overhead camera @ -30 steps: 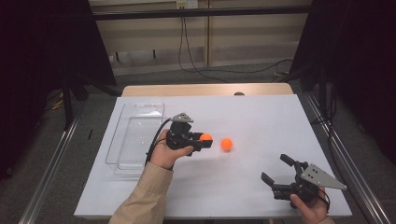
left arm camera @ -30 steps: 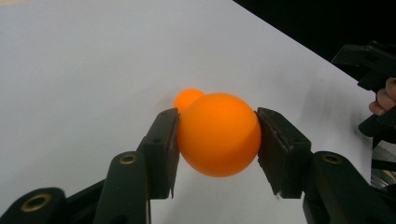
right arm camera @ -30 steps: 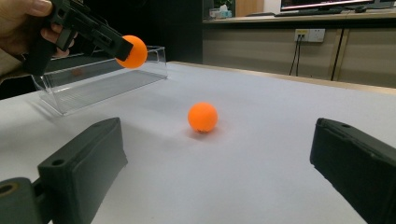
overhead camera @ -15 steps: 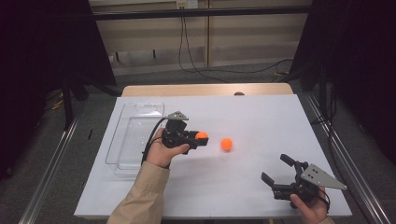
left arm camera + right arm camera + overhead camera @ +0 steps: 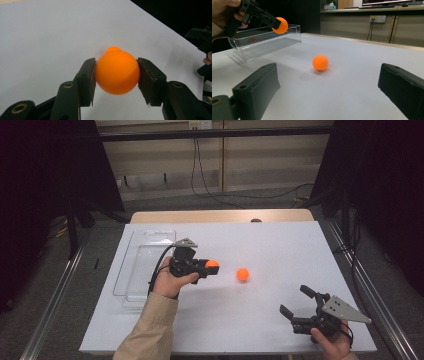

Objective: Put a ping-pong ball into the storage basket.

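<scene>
My left gripper (image 5: 211,266) is shut on an orange ball (image 5: 117,72), held above the white table left of centre; the same held ball (image 5: 280,25) shows in the right gripper view at upper left. A second orange ball (image 5: 242,274) rests on the table just right of the held one, also seen as a loose ball (image 5: 320,62) ahead of my right gripper (image 5: 329,90). That right gripper (image 5: 296,301) stands open near the table's front right, nothing between its jaws. A clear plastic tray (image 5: 144,265) lies to the left of the left hand.
The white table sheet (image 5: 280,245) has bare room across its middle and back. A wooden table edge (image 5: 220,216) runs along the back. Metal rails (image 5: 55,295) flank the table, and cables (image 5: 210,180) hang on the back wall.
My left gripper has lifted and drawn left with its ball, away from the loose ball, which stays put. The right gripper has not moved.
</scene>
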A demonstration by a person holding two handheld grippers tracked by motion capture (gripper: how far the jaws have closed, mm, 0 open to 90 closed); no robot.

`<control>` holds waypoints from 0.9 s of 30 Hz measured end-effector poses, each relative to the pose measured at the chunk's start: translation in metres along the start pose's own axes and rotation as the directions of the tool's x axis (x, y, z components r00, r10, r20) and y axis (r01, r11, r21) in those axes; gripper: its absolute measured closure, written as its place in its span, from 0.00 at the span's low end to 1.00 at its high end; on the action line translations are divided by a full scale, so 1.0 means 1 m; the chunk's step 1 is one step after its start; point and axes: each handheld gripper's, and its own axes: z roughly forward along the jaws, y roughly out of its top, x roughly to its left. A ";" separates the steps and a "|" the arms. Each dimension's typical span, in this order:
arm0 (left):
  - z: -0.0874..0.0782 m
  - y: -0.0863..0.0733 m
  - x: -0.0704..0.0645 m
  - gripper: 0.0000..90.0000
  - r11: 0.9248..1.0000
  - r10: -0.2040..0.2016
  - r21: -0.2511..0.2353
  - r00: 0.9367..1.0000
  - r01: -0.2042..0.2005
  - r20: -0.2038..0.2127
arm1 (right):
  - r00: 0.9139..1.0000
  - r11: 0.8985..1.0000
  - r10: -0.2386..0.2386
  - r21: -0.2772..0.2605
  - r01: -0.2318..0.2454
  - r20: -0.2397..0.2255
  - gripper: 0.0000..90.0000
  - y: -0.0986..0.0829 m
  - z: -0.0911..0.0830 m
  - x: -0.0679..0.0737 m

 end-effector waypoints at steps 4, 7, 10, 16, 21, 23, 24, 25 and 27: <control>-0.002 0.000 0.002 0.57 1.000 -0.011 -0.007 1.000 0.011 -0.002 | 1.000 1.000 -0.004 0.002 0.004 -0.001 0.03 0.000 0.000 0.000; -0.004 0.000 0.003 0.57 1.000 -0.011 -0.006 1.000 0.011 -0.008 | 1.000 1.000 -0.003 0.001 0.003 -0.001 0.03 0.000 0.000 0.000; -0.006 0.000 0.004 0.57 1.000 -0.013 -0.005 1.000 0.013 -0.008 | 1.000 1.000 -0.005 0.002 0.005 -0.001 0.03 0.000 0.000 0.000; -0.008 0.000 0.005 0.57 1.000 -0.017 -0.006 1.000 0.017 -0.011 | 1.000 1.000 -0.002 0.002 0.002 -0.001 0.03 0.000 0.000 0.000; -0.010 0.000 0.007 0.57 1.000 -0.023 -0.006 1.000 0.023 -0.015 | 1.000 1.000 -0.004 0.002 0.004 -0.002 0.03 0.000 0.000 0.000; -0.011 0.000 0.008 0.57 1.000 -0.025 -0.008 1.000 0.024 -0.018 | 1.000 1.000 -0.001 0.002 0.001 -0.002 0.03 0.000 0.000 0.000; -0.012 0.000 0.008 0.57 1.000 -0.025 -0.007 1.000 0.025 -0.018 | 1.000 1.000 -0.002 0.002 0.002 -0.002 0.03 0.000 0.000 0.000; -0.012 0.000 0.008 0.57 1.000 -0.027 -0.007 0.999 0.027 -0.019 | 1.000 1.000 -0.002 0.003 0.002 -0.002 0.03 0.000 0.000 0.000; -0.013 0.000 0.009 0.57 0.999 -0.031 -0.011 0.999 0.031 -0.022 | 1.000 1.000 -0.001 0.002 0.001 -0.002 0.03 0.000 0.000 0.000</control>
